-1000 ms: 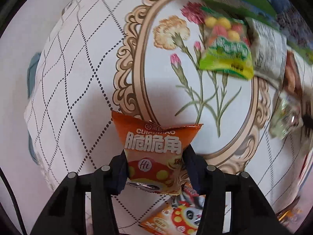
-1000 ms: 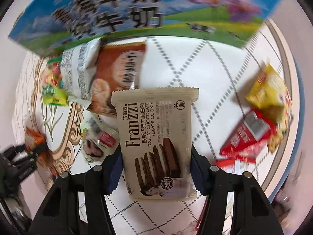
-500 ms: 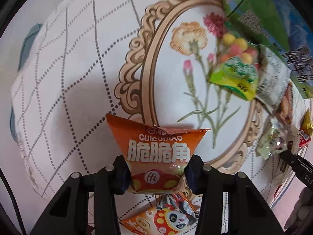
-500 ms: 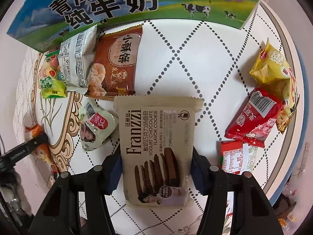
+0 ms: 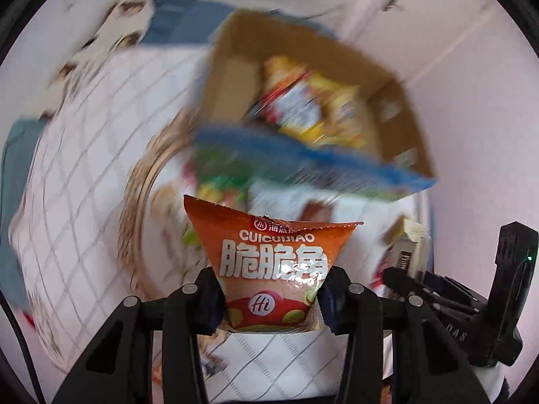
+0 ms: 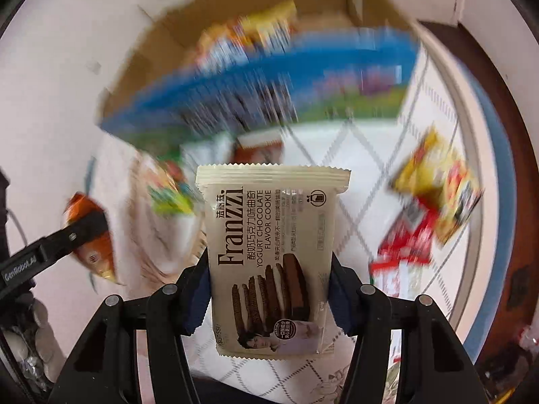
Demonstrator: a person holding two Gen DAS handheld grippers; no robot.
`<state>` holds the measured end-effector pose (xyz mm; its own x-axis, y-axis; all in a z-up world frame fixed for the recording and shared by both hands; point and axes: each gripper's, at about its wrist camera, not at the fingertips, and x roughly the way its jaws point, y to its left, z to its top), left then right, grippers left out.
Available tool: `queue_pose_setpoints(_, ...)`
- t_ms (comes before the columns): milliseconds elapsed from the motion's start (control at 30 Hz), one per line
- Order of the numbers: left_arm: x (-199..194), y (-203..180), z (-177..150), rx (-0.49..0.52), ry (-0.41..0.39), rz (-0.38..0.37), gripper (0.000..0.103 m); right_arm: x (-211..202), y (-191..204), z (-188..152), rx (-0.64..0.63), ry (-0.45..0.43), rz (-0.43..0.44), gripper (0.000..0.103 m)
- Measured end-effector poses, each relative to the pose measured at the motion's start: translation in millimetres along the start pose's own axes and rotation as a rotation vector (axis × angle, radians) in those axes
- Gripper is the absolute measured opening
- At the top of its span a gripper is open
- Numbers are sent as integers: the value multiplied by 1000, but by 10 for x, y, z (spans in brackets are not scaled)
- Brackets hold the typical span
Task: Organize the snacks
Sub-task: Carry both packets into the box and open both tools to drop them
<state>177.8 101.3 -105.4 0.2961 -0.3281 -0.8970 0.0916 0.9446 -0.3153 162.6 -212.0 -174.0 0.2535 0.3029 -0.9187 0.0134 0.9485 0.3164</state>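
Two snacks in my claws.
My left gripper (image 5: pixel 269 298) clamps the orange chip bag (image 5: pixel 271 266); my right gripper (image 6: pixel 269 289) grasps the Franzzi cookie pack (image 6: pixel 269 256).

A carton (image 5: pixel 303 107) stands on the table (image 5: pixel 84 202) behind loose packets (image 6: pixel 438 185), with snack bags (image 5: pixel 313 107) inside it.

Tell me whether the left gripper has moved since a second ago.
Yes. The left gripper, shut on the orange snack bag, has swung from the floral tablecloth toward the open cardboard box, which now lies ahead of it.
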Motion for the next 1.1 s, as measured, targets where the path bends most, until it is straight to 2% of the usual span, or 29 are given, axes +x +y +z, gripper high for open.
queue_pose_setpoints(133, 31, -600, 632, 103, -58, 33, 42, -384, 152, 488, -28, -106, 16, 61)
queue_pose_setpoints(267, 321, -885, 1186, 157, -60, 109, 42, -458, 219, 1110, -52, -180, -52, 61)
queue_pose_setpoints(400, 667, -828, 1713, 165, -13, 182, 42, -229, 126, 1712, -40, -151, -111, 61)
queue_pose_setpoints(600, 1288, -589, 2274, 116, 115, 225, 42, 147, -54, 2232, -40, -71, -173, 61)
queue_pose_setpoints(767, 1649, -404, 2487, 98, 178, 276, 42, 541, -140, 2458, -48, -12, -230, 61)
queue_pose_setpoints(1000, 1877, -304, 2558, 69, 229, 277, 43, 909, -244, 2689, -50, 36, -261, 62)
queue_pose_setpoints(1100, 1927, -277, 2558, 60, 239, 266, 43, 1006, -289, 2755, -27, 61, -246, 64)
